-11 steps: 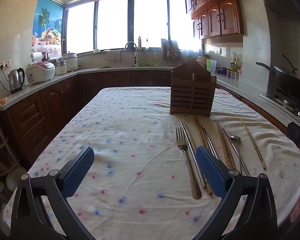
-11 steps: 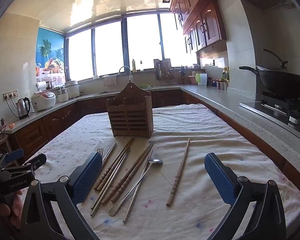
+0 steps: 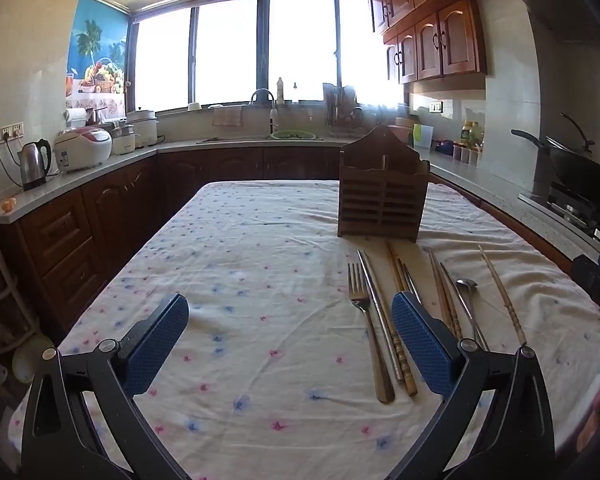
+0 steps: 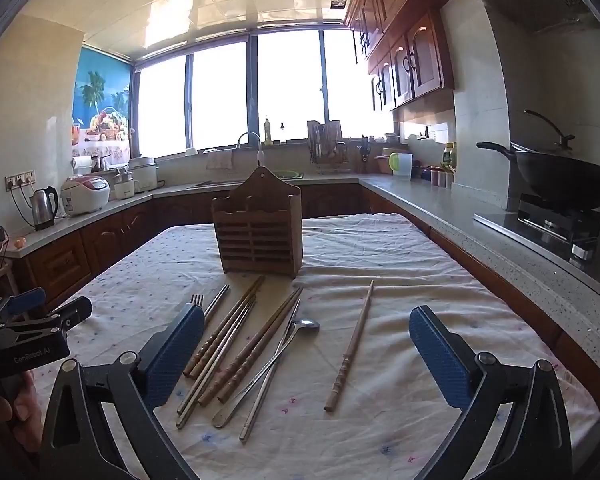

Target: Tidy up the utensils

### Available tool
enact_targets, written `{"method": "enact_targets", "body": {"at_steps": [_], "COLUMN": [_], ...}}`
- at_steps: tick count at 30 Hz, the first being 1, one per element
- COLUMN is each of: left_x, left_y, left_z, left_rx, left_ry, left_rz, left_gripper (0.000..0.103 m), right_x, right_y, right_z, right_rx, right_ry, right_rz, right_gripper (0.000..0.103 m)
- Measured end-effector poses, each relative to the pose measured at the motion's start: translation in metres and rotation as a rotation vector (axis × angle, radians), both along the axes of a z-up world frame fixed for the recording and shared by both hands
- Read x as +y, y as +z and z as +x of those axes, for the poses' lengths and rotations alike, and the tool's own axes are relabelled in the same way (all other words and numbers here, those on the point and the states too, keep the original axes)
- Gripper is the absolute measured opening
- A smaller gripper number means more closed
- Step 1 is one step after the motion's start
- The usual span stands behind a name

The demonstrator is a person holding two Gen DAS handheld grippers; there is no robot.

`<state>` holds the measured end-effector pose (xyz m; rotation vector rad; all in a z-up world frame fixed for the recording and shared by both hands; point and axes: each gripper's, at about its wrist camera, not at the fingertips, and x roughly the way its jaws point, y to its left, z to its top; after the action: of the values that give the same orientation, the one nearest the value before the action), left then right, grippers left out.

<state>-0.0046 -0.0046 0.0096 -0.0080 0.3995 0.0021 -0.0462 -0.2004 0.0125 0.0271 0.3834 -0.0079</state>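
Chopstick (image 4: 350, 346) lies alone; we centre our spread, empty right gripper (image 4: 306, 354) over it, then pinch mid-shaft.

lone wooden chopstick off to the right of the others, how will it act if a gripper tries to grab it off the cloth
The lone wooden chopstick looks thin and stiff, probably light. Its round turned shaft may roll if nudged sideways. It lies flat on the wrinkled tablecloth, so the fingers may pinch cloth too.
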Motion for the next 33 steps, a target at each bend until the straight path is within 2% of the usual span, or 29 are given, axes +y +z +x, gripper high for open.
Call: {"method": "enact_targets", "body": {"at_steps": [33], "left_x": [0.0015], "left_y": [0.0047], "left_z": [-0.0033], "left_rx": [-0.017], "left_ry": [0.002], "left_rz": [0.011], "left_gripper": [0.103], "right_x": [0.0062], "right_y": [-0.0031], "right_z": [0.0016], "right_rx": [0.008], "right_ry": [0.02], "right_rz": [0.013], "right_gripper": [0.103]}}
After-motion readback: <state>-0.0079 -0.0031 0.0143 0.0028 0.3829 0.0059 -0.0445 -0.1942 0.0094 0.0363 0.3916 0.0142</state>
